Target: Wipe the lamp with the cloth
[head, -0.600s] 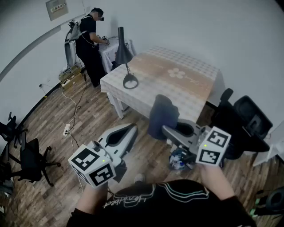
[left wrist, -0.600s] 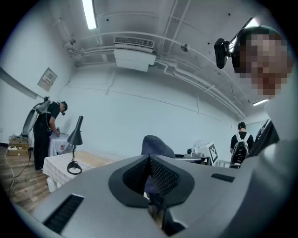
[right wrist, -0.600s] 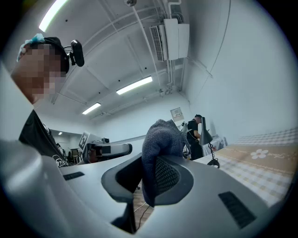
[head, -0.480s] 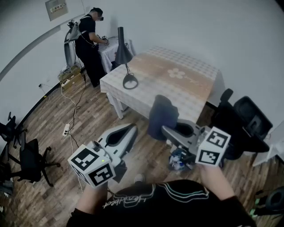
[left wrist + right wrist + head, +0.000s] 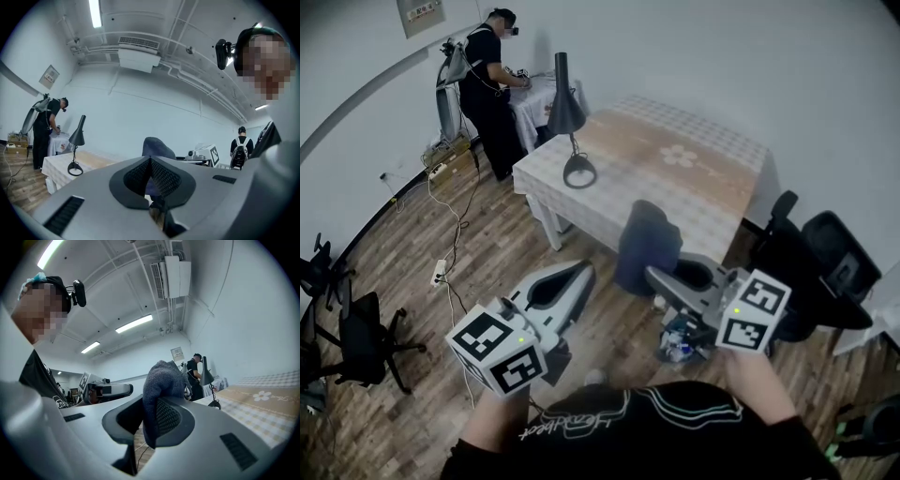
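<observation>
Wood floor [image 5: 487,253] lies open before the checked worktop [image 5: 675,178], whose black desk lamp [image 5: 567,112] stands upright near its left edge; another person [image 5: 487,84] stands beyond, and an office chair [image 5: 820,272] sits to the right. The right tongs [image 5: 652,274] pinch the grey cloth [image 5: 647,246] short of the near edge; the left tongs [image 5: 581,272] are closed on nothing.

It looked like an office room used as a recording lab. It had a wood floor [image 5: 403,412] and bare white walls, with swivel chairs [image 5: 366,333] at the edges. Cables [image 5: 455,216] and a power strip [image 5: 441,274] lay loose. Tube lights [image 5: 95,13] and an air-conditioner [image 5: 138,54] hung among exposed pipes. Another person [image 5: 487,84] wore a head camera.
</observation>
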